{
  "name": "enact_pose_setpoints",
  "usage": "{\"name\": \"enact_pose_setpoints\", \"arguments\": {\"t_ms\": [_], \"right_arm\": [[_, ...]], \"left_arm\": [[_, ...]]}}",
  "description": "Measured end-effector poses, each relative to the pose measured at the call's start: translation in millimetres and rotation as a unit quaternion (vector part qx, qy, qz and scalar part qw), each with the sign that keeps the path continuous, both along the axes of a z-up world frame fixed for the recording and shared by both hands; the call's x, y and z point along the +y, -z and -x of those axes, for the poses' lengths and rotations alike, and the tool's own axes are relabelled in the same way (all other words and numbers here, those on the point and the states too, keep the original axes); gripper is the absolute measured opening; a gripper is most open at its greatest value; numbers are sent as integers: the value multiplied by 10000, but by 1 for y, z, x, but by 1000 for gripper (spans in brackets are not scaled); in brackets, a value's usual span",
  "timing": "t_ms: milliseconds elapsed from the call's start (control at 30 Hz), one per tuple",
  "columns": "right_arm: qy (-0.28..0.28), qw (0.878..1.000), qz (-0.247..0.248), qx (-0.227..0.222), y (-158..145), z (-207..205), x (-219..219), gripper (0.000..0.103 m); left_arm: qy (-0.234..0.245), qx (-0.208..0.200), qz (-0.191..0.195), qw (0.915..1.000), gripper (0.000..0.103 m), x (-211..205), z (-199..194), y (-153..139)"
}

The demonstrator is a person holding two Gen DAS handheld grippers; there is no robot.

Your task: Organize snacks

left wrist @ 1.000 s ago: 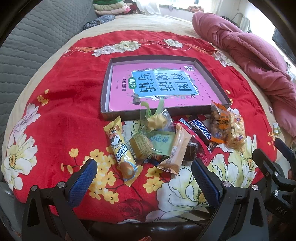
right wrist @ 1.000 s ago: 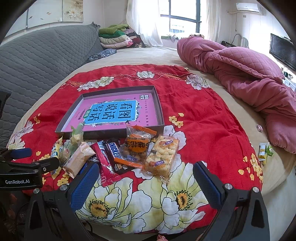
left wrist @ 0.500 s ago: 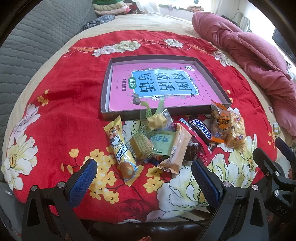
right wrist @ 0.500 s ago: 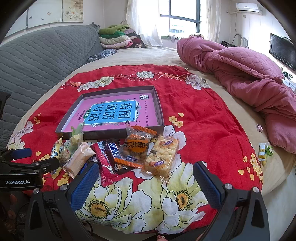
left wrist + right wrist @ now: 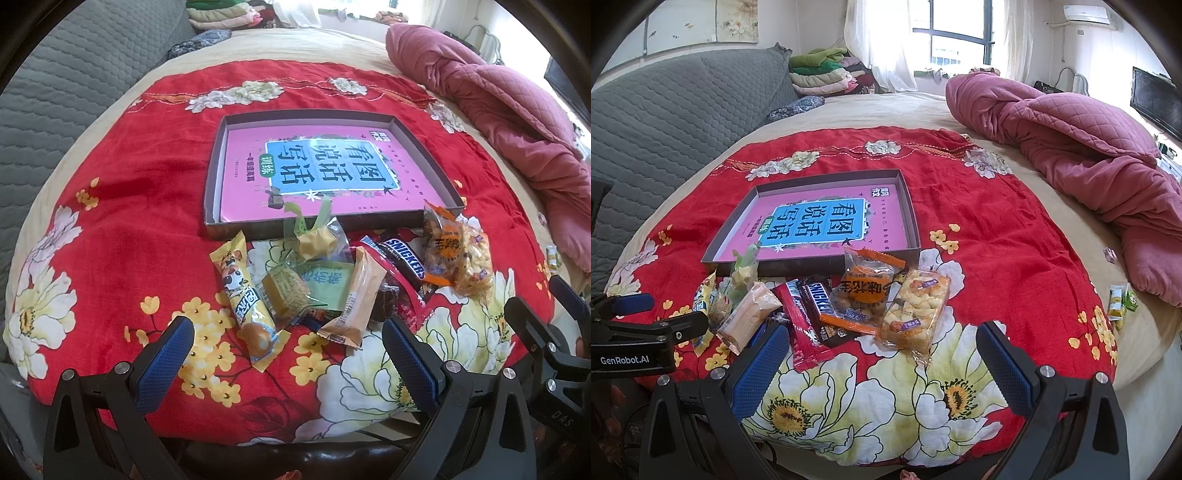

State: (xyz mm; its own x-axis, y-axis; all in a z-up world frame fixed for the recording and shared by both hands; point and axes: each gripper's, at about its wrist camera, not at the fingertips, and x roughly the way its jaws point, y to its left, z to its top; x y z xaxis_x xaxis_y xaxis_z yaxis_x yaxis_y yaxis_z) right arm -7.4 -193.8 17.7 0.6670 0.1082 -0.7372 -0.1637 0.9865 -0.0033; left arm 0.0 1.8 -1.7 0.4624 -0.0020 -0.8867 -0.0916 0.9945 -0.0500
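1. While both pairs of tongs hang above the near edge of the bed, the left tongs (image 5: pixel 288 347) and the right tongs (image 5: pixel 882 350) are spread wide, blue ribbed pads apart, grasping nothing.
2. Just beyond them a heap of snacks (image 5: pixel 347 273) lies on a red floral blanket (image 5: pixel 122 236), soft and plush, printed with white and yellow blooms.
3. At the heap's left a long yellow cartoon packet (image 5: pixel 245 295) lies lengthwise; beside it are a clear-wrapped green cake (image 5: pixel 286 288) and a tan wafer packet (image 5: pixel 356 295), which overlaps its neighbours.
4. Farther right lie a dark Snickers bar (image 5: pixel 820 306), a red wrapper (image 5: pixel 799 325) touching it, an orange-edged clear bag (image 5: pixel 864 291) and a clear pack of pale puffed pieces (image 5: pixel 918 310).
5. Behind the heap sits a shallow rectangular box (image 5: pixel 911 218), dark-walled, holding a pink book (image 5: pixel 882 218) flat inside. No snack lies fully inside it; a green-tied candy bag (image 5: pixel 317 236) leans against its front wall.
6. Farthest off, a pink quilted duvet (image 5: pixel 1089 147) lies bunched at the right.
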Motion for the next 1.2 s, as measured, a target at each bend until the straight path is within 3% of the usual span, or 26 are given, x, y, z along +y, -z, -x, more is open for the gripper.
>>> {"name": "enact_pose_setpoints", "arguments": {"t_ms": [533, 900, 1200], "right_arm": [[-363, 9990, -268, -51, -2, -3, 12, 102], [-696, 9948, -673, 311, 4, -15, 29, 102], [-1173, 9882, -721, 673, 17, -20, 57, 102]], "left_arm": [[-337, -2, 220, 9992, 101, 26, -2, 0], [-800, 344, 614, 9943, 101, 65, -11, 18], [-1008, 528, 792, 9903, 101, 81, -17, 35]]}}
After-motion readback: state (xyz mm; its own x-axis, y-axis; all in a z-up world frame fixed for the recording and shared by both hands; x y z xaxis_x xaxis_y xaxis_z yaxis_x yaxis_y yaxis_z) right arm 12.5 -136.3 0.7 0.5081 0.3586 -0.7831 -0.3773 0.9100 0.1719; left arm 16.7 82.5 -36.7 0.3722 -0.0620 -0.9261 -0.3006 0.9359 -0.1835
